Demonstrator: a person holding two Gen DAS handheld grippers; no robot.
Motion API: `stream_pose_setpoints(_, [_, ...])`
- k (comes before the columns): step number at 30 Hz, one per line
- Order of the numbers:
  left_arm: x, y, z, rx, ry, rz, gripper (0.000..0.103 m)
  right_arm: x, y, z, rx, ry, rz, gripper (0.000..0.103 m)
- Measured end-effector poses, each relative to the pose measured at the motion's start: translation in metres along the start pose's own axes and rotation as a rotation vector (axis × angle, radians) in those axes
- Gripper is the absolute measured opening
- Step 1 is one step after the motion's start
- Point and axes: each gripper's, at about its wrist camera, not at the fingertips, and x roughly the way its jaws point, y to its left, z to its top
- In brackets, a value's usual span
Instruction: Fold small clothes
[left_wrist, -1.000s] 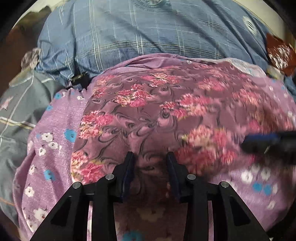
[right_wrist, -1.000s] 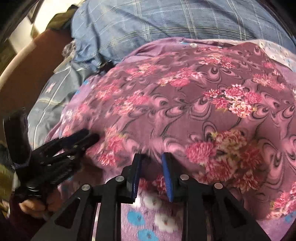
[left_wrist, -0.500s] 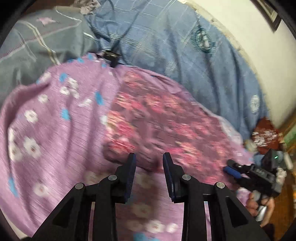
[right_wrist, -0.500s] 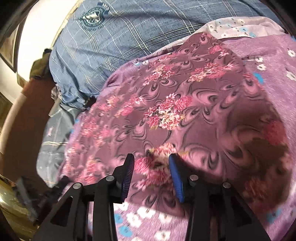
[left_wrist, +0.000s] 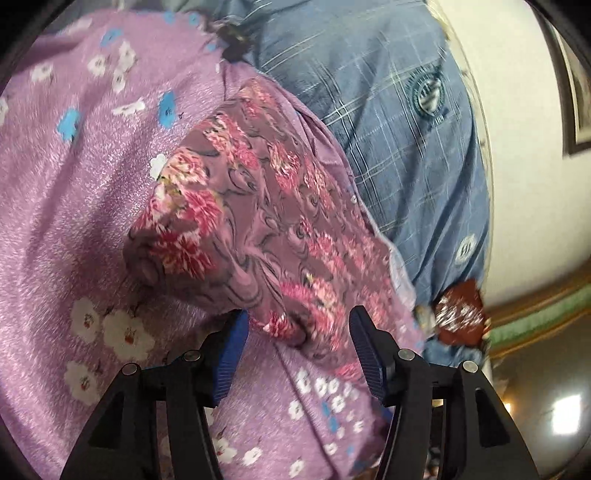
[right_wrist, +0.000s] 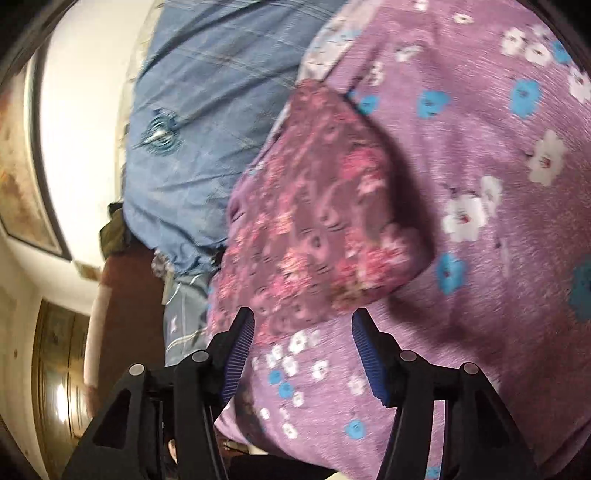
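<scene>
A folded mauve garment with pink flowers (left_wrist: 255, 221) lies on a lilac flowered sheet (left_wrist: 74, 206). My left gripper (left_wrist: 299, 332) sits at the garment's near end, its jaws opening; a fold of the cloth lies between the blue pads without being pressed. In the right wrist view the same garment (right_wrist: 317, 221) lies just ahead of my right gripper (right_wrist: 303, 332). Its jaws are opening too, and they stand over the garment's near edge and the lilac sheet (right_wrist: 498, 258), gripping nothing.
A blue checked cover (left_wrist: 388, 122) lies beyond the garment against a white wall (left_wrist: 528, 206). A dark red patterned item (left_wrist: 461, 312) sits at the bed's edge. The blue checked cover (right_wrist: 207, 129) meets a brown bed frame (right_wrist: 125, 314) and a wooden door (right_wrist: 59, 369).
Both grippers have rolled and swung apart, so each view has turned. Both have opened and let go of the garment, which now lies as a narrower fold. Neither gripper shows in the other's view now.
</scene>
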Motion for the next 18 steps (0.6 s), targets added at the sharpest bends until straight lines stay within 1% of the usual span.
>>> stream_pose_setpoints(2, [0.006,0.004,0.004,-0.023,-0.001,-0.011,0.055,0.011,-0.006,0.005,0.039,0.002,-0.029,0.062])
stream_pose_setpoints(3, [0.008,0.006,0.006,-0.031,-0.007,-0.019,0.054,0.016,-0.010,0.008,0.055,0.000,-0.037,0.062])
stream_pose_setpoints(5, [0.010,0.008,0.010,-0.033,-0.019,-0.025,0.052,0.023,-0.013,0.013,0.075,-0.018,-0.027,0.062])
stream_pose_setpoints(7, [0.013,0.008,0.010,-0.022,-0.040,-0.025,0.042,0.030,-0.011,0.017,0.071,-0.033,-0.027,0.063])
stream_pose_setpoints(8, [0.013,0.007,0.010,-0.010,-0.056,-0.021,0.032,0.033,-0.009,0.018,0.071,-0.051,-0.026,0.063])
stream_pose_setpoints(9, [0.012,0.005,0.010,0.006,-0.069,-0.018,0.026,0.036,-0.008,0.019,0.072,-0.073,-0.022,0.063])
stream_pose_setpoints(11, [0.012,0.003,0.012,0.028,-0.081,-0.020,0.023,0.040,-0.006,0.021,0.070,-0.107,-0.019,0.063])
stream_pose_setpoints(13, [0.012,0.001,0.008,0.030,-0.082,-0.018,0.023,0.045,-0.001,0.022,0.047,-0.126,-0.024,0.061])
stream_pose_setpoints(14, [0.013,0.003,0.008,0.015,-0.074,-0.015,0.024,0.047,0.001,0.021,0.033,-0.132,-0.039,0.055])
stream_pose_setpoints(15, [0.014,0.007,0.008,-0.012,-0.059,-0.008,0.024,0.049,0.001,0.021,0.026,-0.136,-0.057,0.041])
stream_pose_setpoints(16, [0.013,0.011,0.006,-0.038,-0.047,-0.008,0.024,0.051,-0.001,0.021,0.025,-0.131,-0.093,0.019])
stream_pose_setpoints(17, [0.011,0.012,0.006,-0.053,-0.041,-0.011,0.026,0.050,-0.004,0.021,0.031,-0.129,-0.102,0.013])
stream_pose_setpoints(18, [0.006,0.012,0.003,-0.060,-0.039,-0.011,0.029,0.050,-0.006,0.021,0.037,-0.130,-0.098,0.012])
